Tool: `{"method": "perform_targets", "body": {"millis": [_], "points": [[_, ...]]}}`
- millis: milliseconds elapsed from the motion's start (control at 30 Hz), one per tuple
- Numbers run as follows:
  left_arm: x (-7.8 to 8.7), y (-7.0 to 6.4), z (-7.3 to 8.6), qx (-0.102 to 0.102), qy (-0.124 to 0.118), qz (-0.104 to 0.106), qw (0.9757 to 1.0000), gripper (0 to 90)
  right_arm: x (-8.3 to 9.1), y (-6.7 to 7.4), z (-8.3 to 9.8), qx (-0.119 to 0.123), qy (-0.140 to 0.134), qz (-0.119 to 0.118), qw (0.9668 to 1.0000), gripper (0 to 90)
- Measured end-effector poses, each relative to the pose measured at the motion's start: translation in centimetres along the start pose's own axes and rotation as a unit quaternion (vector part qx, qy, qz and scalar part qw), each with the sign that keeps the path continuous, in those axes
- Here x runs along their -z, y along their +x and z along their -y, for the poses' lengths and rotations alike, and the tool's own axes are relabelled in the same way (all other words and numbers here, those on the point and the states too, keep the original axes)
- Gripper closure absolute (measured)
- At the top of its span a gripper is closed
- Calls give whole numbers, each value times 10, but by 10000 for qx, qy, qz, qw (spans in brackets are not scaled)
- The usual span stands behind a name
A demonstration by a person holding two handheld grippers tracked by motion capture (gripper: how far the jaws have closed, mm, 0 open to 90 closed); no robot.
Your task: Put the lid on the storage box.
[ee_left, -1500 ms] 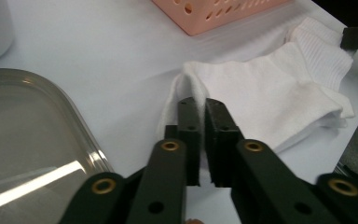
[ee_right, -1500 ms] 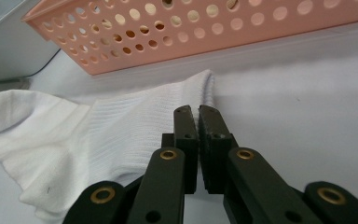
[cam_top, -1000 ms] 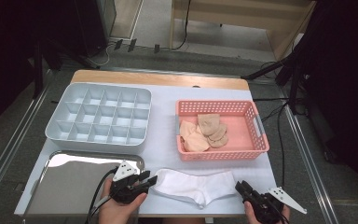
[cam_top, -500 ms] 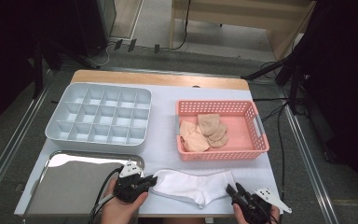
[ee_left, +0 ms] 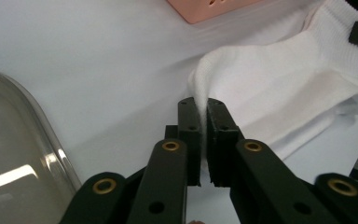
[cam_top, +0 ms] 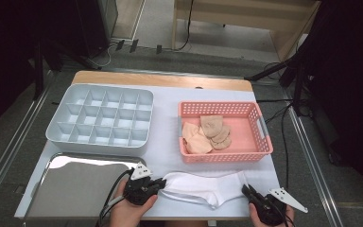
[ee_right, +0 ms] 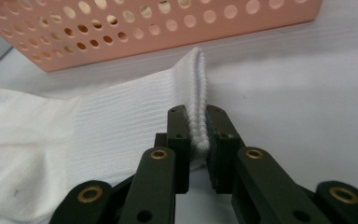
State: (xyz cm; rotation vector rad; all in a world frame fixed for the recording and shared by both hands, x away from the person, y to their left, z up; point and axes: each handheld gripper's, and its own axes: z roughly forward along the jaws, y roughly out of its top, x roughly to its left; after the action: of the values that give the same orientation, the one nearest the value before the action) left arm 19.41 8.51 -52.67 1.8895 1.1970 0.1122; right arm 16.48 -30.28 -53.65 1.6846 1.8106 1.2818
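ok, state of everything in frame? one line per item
White sock: flat on table, pinched at both ends.
Left gripper: shut on toe end.
Right gripper: just closed on cuff.
Pink basket: holds beige socks.
Grey divider tray: compartments empty.
Metal tray: empty.

On the white worktop (cam_top: 165, 137) I see a grey plastic compartment tray (cam_top: 101, 117), a pink perforated plastic basket (cam_top: 260, 124) holding beige fabric pieces (cam_top: 206, 135), and a shiny metal tray (cam_top: 78, 184) nearest me.

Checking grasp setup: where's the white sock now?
High view: the white sock lies along the table's near edge, in front of the pink basket, right of the metal tray.
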Motion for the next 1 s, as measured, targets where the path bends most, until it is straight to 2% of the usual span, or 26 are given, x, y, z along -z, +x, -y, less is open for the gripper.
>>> {"method": "perform_targets", "body": {"millis": [100, 167, 233, 333, 433, 533, 667, 800, 867, 933, 1000], "points": [[5, -1, -2, 81, -135, -89, 9998, 699, 2, -3, -1, -110, -126, -165, 9997, 736], [11, -2, -4, 131, -289, -117, 9994, 635, 4, -4, -1, -193, -205, -108, 9995, 690], [17, -4, -7, 135, -420, -173, 9989, 591, 4, -4, -1, -140, -245, -52, 9996, 640], [21, -14, -11, -5, -516, -229, 9984, 598, 3, -1, 1, -12, -209, 93, 9997, 611], [18, -27, -15, -157, -527, -138, 9984, 625, -1, 3, 2, 33, -119, 60, 9999, 619], [9, -43, -18, -268, -500, 35, 9984, 651, -4, 10, 5, 184, -124, 204, 9995, 623], [-13, -67, -17, -451, -282, 341, 9980, 689, -5, 13, 7, 420, -129, 282, 9986, 660], [-36, -77, -13, -454, 55, 567, 9973, 712, -5, 12, 9, 361, -173, 270, 9988, 698], [-41, -80, -9, -558, 219, 568, 9966, 724, -5, 13, 9, 460, -177, 290, 9984, 703], [-44, -81, -7, -626, 303, 483, 9964, 734, -5, 15, 10, 520, -193, 344, 9979, 697], [-46, -80, -6, -655, 407, 432, 9961, 745, -5, 16, 11, 406, -216, 385, 9982, 667]]}}
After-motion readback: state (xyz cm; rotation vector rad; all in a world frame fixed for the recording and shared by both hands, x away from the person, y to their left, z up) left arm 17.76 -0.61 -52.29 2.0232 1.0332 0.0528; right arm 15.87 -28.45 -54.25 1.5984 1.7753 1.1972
